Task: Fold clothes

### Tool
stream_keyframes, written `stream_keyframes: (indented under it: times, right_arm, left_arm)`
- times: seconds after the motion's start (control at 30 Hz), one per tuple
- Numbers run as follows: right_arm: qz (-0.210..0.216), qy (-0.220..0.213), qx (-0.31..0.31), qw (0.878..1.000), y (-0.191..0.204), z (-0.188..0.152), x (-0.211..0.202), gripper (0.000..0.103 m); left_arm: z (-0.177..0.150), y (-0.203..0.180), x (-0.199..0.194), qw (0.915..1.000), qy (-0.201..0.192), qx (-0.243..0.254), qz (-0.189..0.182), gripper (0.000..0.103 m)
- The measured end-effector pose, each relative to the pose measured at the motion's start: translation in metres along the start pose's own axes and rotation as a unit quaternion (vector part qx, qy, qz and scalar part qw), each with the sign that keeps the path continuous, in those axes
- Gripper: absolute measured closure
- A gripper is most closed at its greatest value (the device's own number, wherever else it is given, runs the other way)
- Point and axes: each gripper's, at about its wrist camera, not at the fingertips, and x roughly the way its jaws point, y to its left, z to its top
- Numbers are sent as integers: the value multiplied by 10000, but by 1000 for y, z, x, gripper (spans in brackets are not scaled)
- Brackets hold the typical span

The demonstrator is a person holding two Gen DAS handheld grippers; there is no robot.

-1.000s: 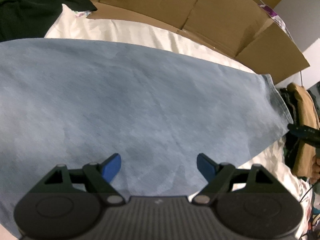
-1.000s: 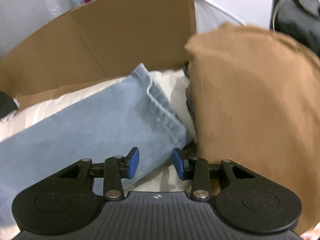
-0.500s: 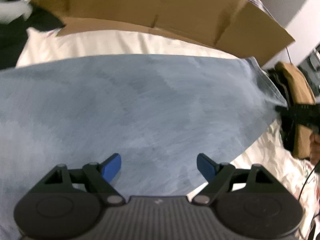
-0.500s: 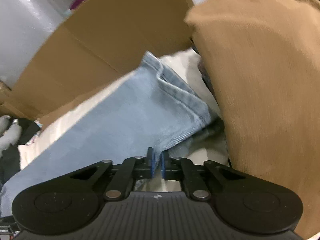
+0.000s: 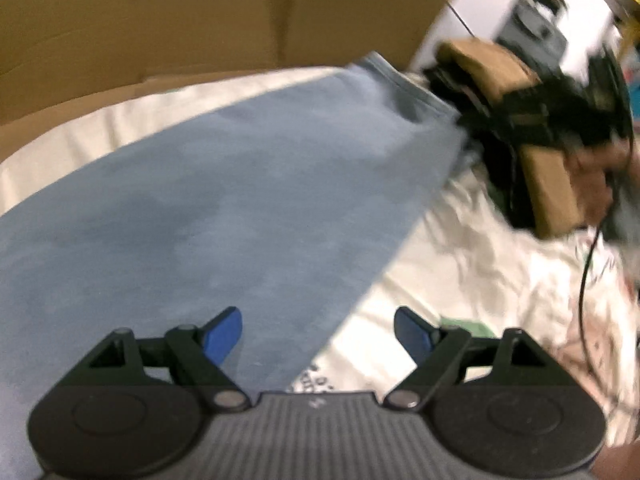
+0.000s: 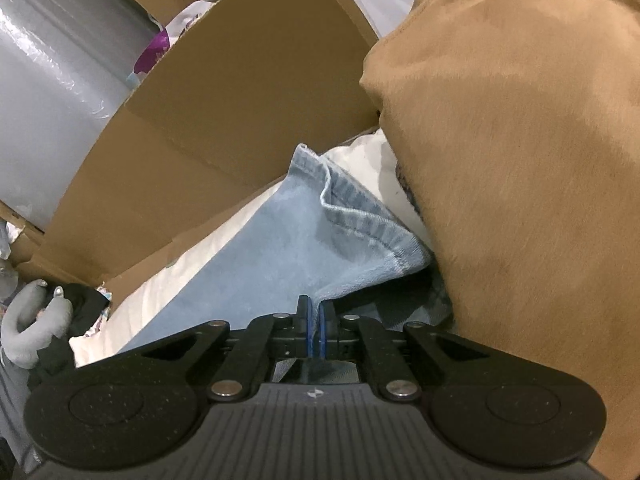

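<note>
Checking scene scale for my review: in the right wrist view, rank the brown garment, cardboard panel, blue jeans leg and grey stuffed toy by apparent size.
1. brown garment, though nearness inflates it
2. cardboard panel
3. blue jeans leg
4. grey stuffed toy

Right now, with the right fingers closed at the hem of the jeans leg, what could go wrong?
1. The right gripper pinches only the corner of the jeans hem, so the denim may slip out when pulled.
2. The brown garment lies right beside that corner and could be dragged along.
3. The left gripper is open over the leg, holding nothing, so the fold may skew.
</note>
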Motion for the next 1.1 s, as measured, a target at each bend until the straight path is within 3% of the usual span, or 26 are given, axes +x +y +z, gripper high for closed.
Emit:
stream_keyframes:
  times: [0.17, 0.33, 0.43, 0.53, 0.63, 0.8, 0.93, 1.1]
  right_arm:
    - [-64, -27, 8, 10000, -1, 3, 1, 102]
    - [-58, 5, 18, 10000, -2, 3, 3, 102]
    - [176, 70, 84, 9998, -4, 4, 3, 99]
    - [159, 155, -7, 9998, -2, 0, 5, 92]
    - [164, 266, 25, 9995, 0, -6, 10, 69]
    - [228, 589, 190, 9978, 1, -19, 25, 68]
    - [443, 714, 204, 9963, 11, -26, 36, 67]
    - [585, 970, 201, 9934, 23, -27, 58, 51]
  left_arm:
    - [-6, -17, 13, 9977, 0, 544, 406, 19]
    - [-9, -19, 11, 9932, -209, 881, 738, 37]
    - [-9, -23, 8, 9881, -326, 1179, 929, 50]
    - [-5, -21, 8, 9895, -314, 1134, 840, 55]
    - [-3, -21, 8, 9906, -311, 1076, 783, 62]
    - [0, -21, 7, 9933, -294, 932, 618, 83]
    - [3, -17, 6, 9963, -296, 630, 501, 91]
    - [9, -15, 2, 9968, -370, 529, 462, 98]
